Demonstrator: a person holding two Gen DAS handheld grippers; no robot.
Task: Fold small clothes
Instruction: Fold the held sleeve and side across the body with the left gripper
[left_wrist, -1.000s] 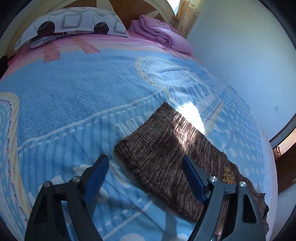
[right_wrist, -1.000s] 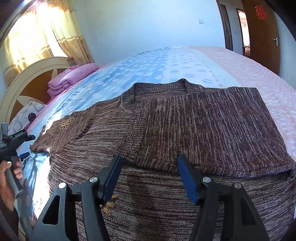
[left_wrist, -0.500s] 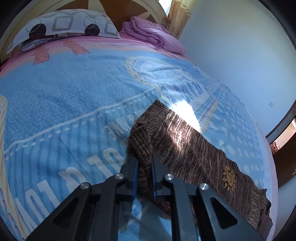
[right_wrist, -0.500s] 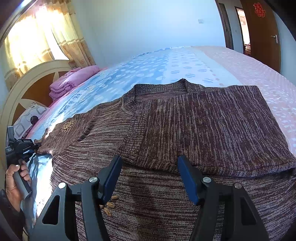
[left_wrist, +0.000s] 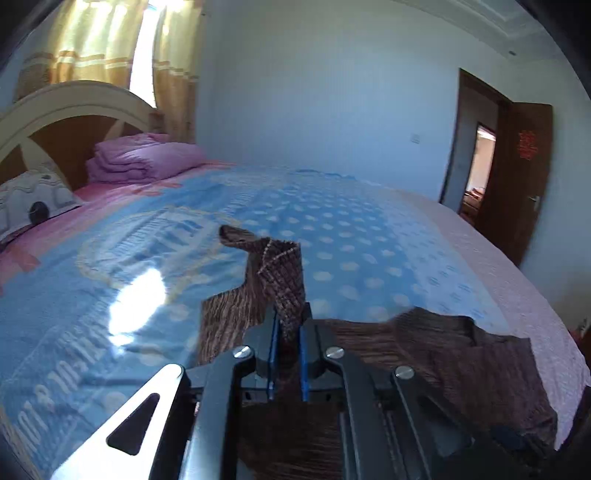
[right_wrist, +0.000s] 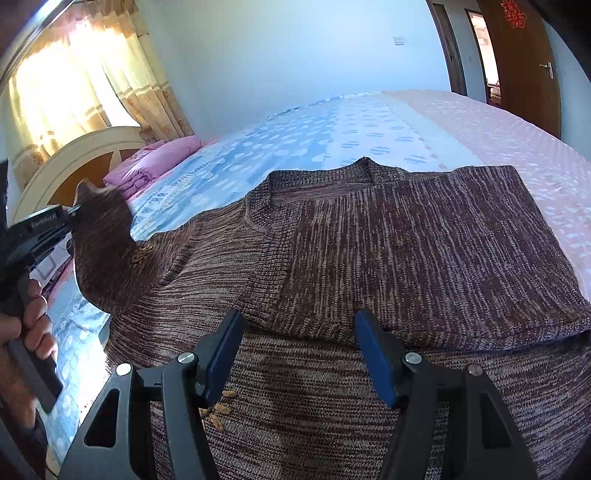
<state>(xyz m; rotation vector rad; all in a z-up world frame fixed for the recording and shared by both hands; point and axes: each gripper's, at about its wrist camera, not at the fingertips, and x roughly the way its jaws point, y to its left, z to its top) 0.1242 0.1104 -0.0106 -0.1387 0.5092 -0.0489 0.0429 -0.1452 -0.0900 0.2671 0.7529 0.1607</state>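
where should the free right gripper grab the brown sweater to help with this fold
Judging from the layout, the bottom hem of the brown knit sweater, coming in low from the near bed edge. The right gripper hovers open above the body, where the flat fabric offers no edge. The left gripper is shut on the sleeve cuff, lifted off the bed.

Blue dotted bedspread (left_wrist: 351, 236), folded pink quilt (left_wrist: 140, 160), curtains (right_wrist: 92, 85), door (right_wrist: 524, 62)

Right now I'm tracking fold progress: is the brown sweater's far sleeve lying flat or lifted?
Lifted. The left tongs are shut on the sleeve, holding its cuff above the blue bedspread.
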